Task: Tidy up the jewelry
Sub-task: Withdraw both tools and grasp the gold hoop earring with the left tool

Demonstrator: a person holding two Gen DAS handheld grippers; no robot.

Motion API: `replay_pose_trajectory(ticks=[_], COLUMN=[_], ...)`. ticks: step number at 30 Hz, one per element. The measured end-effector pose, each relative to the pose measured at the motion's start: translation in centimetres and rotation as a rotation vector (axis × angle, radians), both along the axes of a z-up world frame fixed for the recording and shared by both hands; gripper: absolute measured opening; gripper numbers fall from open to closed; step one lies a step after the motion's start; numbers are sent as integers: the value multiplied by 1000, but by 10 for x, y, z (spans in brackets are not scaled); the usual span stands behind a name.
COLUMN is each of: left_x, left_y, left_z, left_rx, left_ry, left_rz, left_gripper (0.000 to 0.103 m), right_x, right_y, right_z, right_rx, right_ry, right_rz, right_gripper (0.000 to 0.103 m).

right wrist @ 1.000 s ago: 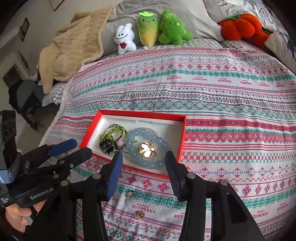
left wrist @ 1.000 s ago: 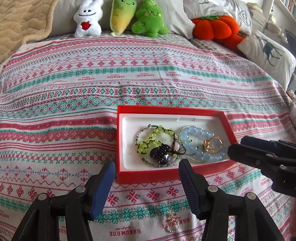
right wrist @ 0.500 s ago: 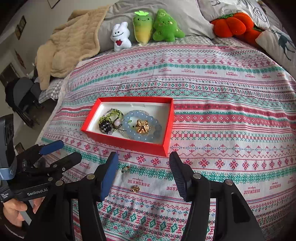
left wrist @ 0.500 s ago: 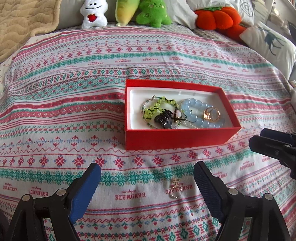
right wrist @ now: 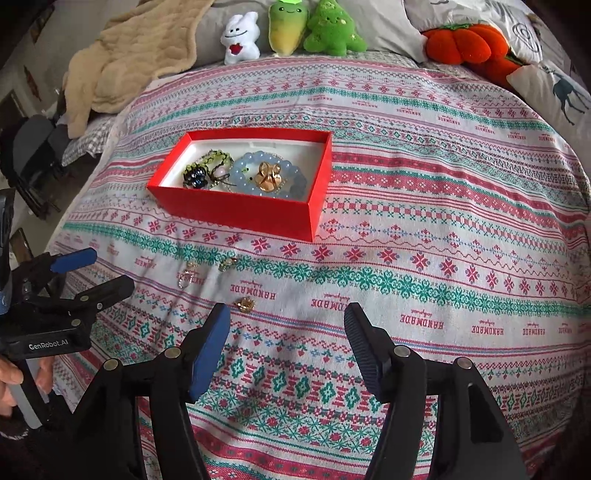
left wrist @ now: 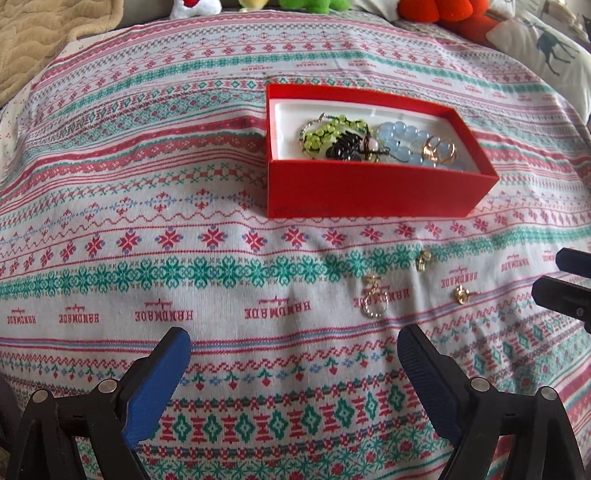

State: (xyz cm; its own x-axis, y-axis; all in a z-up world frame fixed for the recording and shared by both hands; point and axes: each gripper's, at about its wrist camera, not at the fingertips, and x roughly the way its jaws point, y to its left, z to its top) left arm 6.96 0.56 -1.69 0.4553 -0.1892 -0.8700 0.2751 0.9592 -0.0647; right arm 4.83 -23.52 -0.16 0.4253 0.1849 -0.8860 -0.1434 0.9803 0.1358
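Now | left gripper (left wrist: 293, 373) opening, nothing between jaws | right gripper (right wrist: 286, 343) opening, likewise bare | red box (right wrist: 236, 218) mid-bed on patterned bedspread (right wrist: 424, 229), holding beaded bracelets (right wrist: 258, 177) | three small gold pieces (left wrist: 375, 295) loose on bedspread, between box and near bed edge

A box (left wrist: 369, 184) sits on the bed (left wrist: 184, 240), bracelets (left wrist: 402, 142) inside it; three small pieces (left wrist: 375, 301) lie on the cover before the box; plush toys (right wrist: 288, 31) line the far edge.
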Motion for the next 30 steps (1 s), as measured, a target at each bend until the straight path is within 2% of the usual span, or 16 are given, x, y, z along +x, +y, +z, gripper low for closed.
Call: replay_pose_trajectory(ticks=[5, 10, 13, 16, 19, 21, 30], left_x=[-6, -8, -7, -5, -4, -3, 9], left_y=[2, 2, -4, -12, -23, -32, -55], left_z=[-14, -21, -21, -21, -22, -23, -32], left_rx=[24, -26, -43, -66, -98, -92, -59], left_ry=[35, 71, 62, 57, 61, 47, 26], left_rz=[-22, -51, -65, -93, -139, -167, -228], left_gripper=[94, 94, 93, 80, 62, 51, 32], right_x=[-6, -7, -6, -4, -3, -2, -1], right_y=[-2, -1, -2, -1, -2, -3, -6], right_z=[-17, -28, -32, -34, -36, -37, -40], right_rx=[-44, -71, -77, -82, -79, -74, -65], right_ry=[42, 75, 87, 93, 99, 104, 120], right_rz=[-4, -9, -12, -16, -23, -28, -34], right_gripper=[67, 67, 67, 67, 67, 67, 67])
